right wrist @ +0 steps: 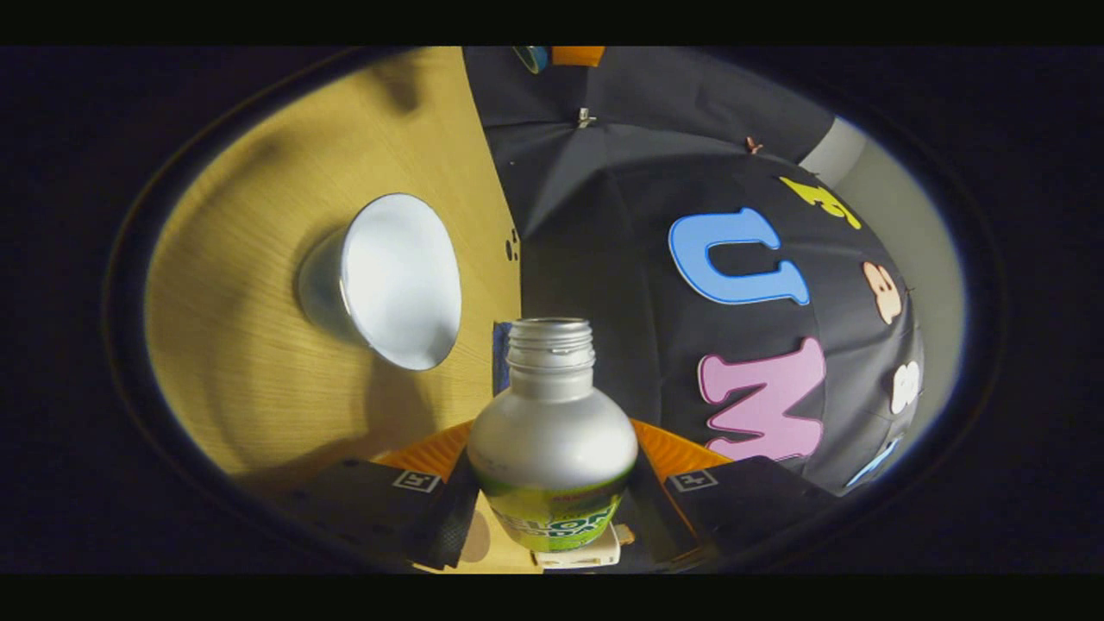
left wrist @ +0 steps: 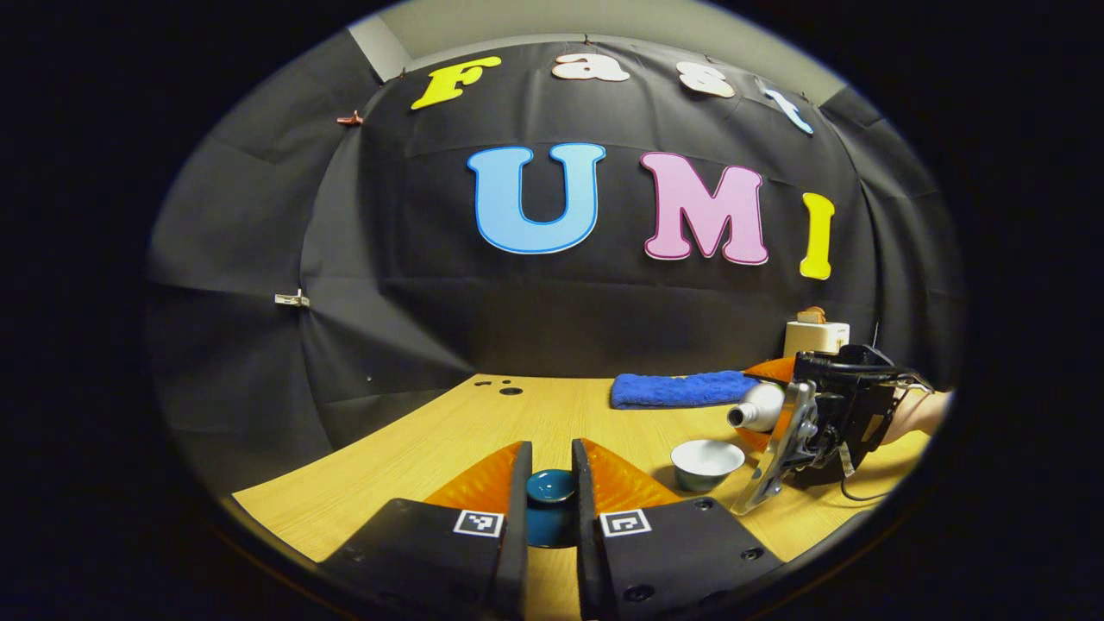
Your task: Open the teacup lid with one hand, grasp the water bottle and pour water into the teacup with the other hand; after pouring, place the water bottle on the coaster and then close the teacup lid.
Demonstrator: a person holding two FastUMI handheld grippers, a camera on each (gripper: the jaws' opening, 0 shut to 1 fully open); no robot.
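Over the desk [left wrist: 552, 405], the right claw [right wrist: 552, 492] gripped the tipped water bottle [right wrist: 552, 440] toward the open teacup [left wrist: 707, 463]; the left claw [left wrist: 552, 483] clasped the teacup lid [left wrist: 551, 486] aside, clearing the pour.

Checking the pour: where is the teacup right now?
In the left gripper view, the teacup stands open on the table, just under the tilted water bottle held by the right gripper.

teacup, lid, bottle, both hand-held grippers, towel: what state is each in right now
teacup: uncovered, upright on the table
teacup lid: off the cup, held between the left hand-held gripper's fingers
water bottle: uncapped, tipped on its side, mouth toward the teacup
left hand-held gripper: shut on the teacup lid
right hand-held gripper: shut on the water bottle
blue towel: folded, lying flat at the table's back
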